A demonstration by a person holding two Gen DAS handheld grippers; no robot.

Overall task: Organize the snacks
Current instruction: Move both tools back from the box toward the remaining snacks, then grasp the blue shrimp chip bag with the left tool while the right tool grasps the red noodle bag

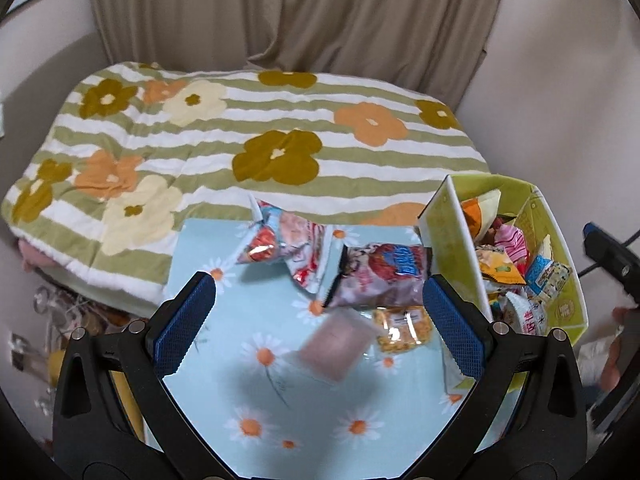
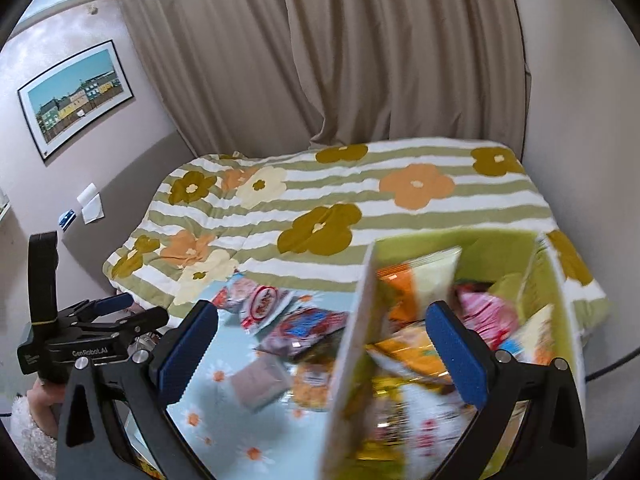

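Several snack packets lie on a light blue daisy cloth (image 1: 256, 400): a pale pink packet (image 1: 334, 346), an orange cracker packet (image 1: 404, 326), a purple-red bag (image 1: 380, 276) and red-white bags (image 1: 280, 244). A green box (image 1: 452, 240) at the right holds several snacks. My left gripper (image 1: 320, 328) is open and empty above the pink packet. My right gripper (image 2: 324, 352) is open and empty over the box wall (image 2: 356, 344) and its snacks (image 2: 416, 356). The left gripper also shows in the right wrist view (image 2: 116, 308).
A green-striped flowered quilt (image 1: 248, 140) covers the bed behind the cloth. Beige curtains (image 1: 300, 12) hang at the back. Clutter sits on the floor at the left (image 1: 60, 320). A framed picture (image 2: 76, 96) hangs on the left wall.
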